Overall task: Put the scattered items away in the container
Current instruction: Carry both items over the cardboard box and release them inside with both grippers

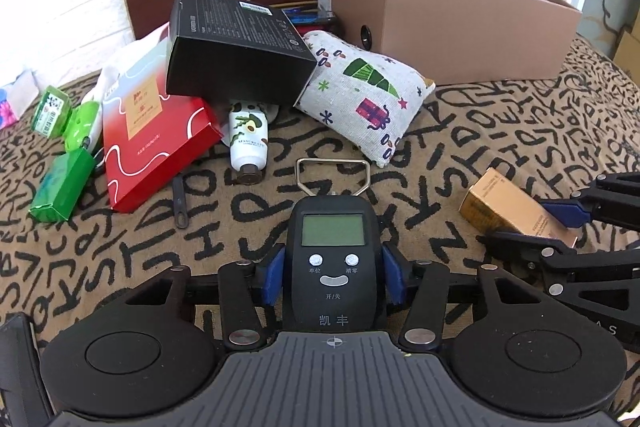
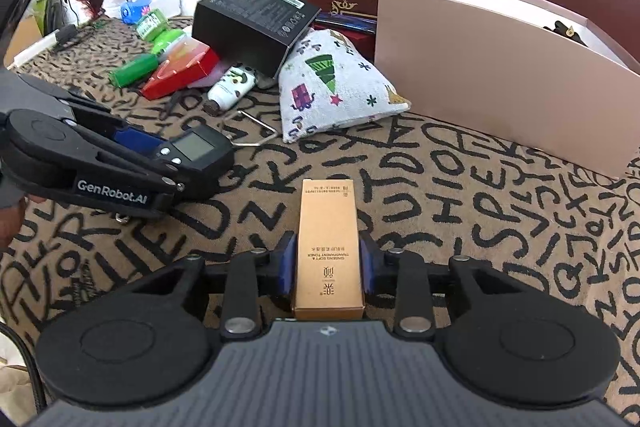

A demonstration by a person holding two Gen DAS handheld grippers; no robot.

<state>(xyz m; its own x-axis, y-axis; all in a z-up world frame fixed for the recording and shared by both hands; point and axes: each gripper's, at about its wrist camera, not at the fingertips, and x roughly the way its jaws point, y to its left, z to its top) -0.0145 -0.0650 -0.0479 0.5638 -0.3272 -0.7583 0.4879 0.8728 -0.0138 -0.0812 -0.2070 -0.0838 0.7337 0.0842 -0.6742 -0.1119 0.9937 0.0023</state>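
Clamped at 6 o'clock in each view: scale [image 1: 333,259] in left tool [image 1: 333,273], gold carton [image 2: 328,251] in right tool [image 2: 329,267].

Both gripped across the narrow sides, low over the patterned cloth [image 1: 500,131]. Scale probably rigid, smooth plastic, a bit slippery, with loose wire loop [image 1: 331,175] ahead; best held mid-body. Carton likely light, thin-walled, crushable; gentle squeeze near the middle. Open pink box [image 1: 460,27] waiting at 1 o'clock, well apart. Pouch [image 1: 360,91], black box [image 1: 240,47], tube [image 1: 248,139] still scattered at 11 to 12 o'clock.
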